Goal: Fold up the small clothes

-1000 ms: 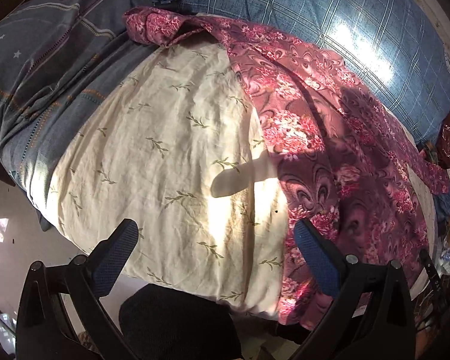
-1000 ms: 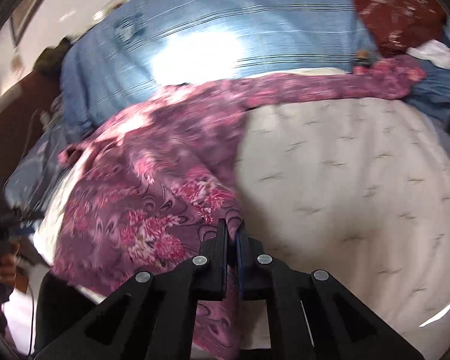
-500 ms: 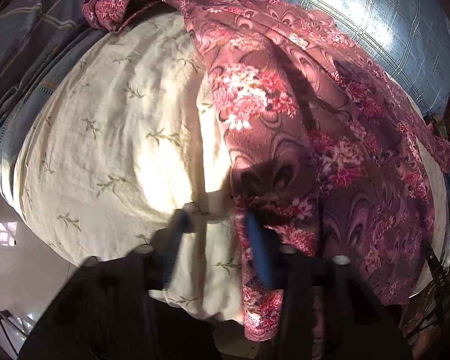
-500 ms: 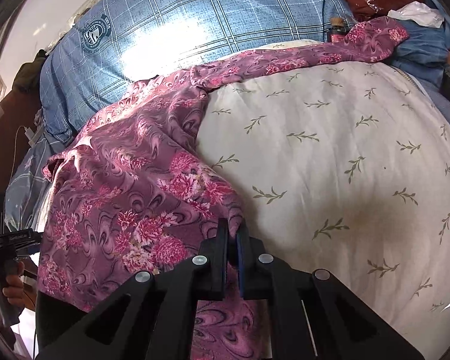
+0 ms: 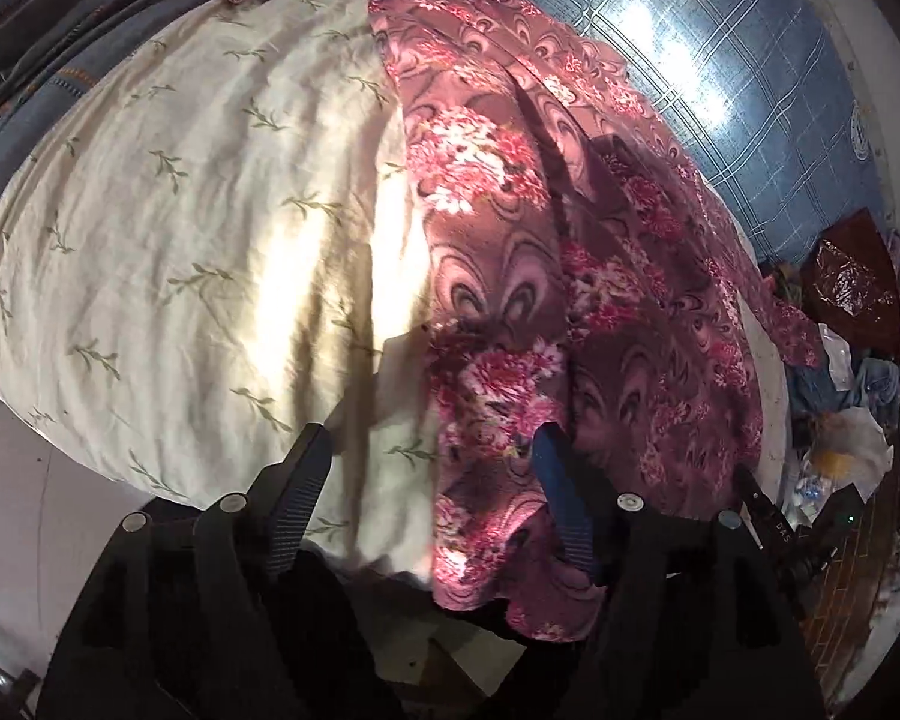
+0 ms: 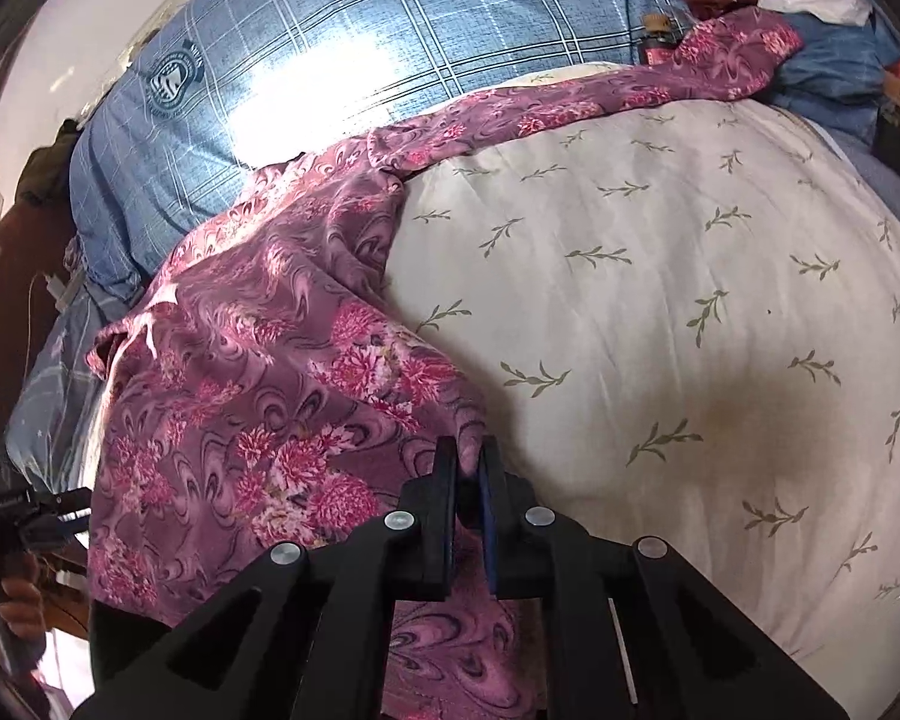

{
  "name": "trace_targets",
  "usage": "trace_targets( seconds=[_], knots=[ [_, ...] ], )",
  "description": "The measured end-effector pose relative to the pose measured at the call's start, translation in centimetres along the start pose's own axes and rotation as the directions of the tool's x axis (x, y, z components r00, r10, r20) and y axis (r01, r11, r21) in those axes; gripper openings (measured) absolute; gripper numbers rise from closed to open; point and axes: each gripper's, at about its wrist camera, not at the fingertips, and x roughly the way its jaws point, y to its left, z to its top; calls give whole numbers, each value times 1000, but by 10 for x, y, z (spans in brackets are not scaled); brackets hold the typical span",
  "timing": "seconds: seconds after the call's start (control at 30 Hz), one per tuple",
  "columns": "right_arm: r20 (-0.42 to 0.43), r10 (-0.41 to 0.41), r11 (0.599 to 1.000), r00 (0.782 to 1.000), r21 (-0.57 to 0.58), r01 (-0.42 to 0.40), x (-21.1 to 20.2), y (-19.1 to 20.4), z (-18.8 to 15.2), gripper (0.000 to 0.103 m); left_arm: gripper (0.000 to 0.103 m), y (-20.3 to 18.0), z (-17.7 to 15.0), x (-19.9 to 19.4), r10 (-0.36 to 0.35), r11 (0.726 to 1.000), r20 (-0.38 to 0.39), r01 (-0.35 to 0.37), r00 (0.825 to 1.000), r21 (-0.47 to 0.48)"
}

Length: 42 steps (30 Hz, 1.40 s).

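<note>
Closest in, the right claw (image 6: 467, 474) has its jaws nearly pressed together and is pinching a fold of the pink floral garment (image 6: 258, 396) right at the near edge of the bed; they're easing apart a hair, but the cloth is clearly caught between them. The left claw (image 5: 432, 468) is spread and opening wider, straddling the garment's near hem where it droops over the bed's edge. One pad (image 5: 561, 504) sits against the fabric, the other is over the cream leaf-print cover (image 5: 168, 276), so nothing is actually gripped there.

Further back, the garment runs in a long strip across the cream cover toward the far side, with one end bunched up by the blue plaid pillow (image 6: 342, 48).

Progress-wise, I'd say it's early days. The garment is mostly laid out but rumpled, and no neat fold shows yet. Smoothing and all the actual folding look like they're still to do.
</note>
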Motion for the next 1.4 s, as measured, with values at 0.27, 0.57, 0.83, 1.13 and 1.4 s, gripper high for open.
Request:
trace_targets(
  seconds=[0.27, 0.57, 0.83, 1.13, 1.4],
  knots=[
    [5, 19, 1000, 1000, 9, -19, 0, -3, -1, 9, 4, -7, -10, 17, -55, 998, -55, 53, 997, -20],
    [4, 43, 999, 999, 2, -43, -8, -2, 0, 6, 0, -2, -7, -17, -5, 1000, 44, 5, 999, 1],
    [-8, 97, 995, 995, -11, -97, -23, 7, -5, 5, 1, 65, 0, -72, 65, 994, 128, -53, 990, -93],
    [-14, 91, 993, 996, 73, -90, -15, 4, 21, 28, 60, 44, 27, -84, 19, 1000, 195, -21, 981, 9],
    [-17, 124, 988, 992, 94, -122, 40, 32, 75, 46, 67, 31, 110, -32, 52, 999, 112, -50, 992, -18]
  ],
)
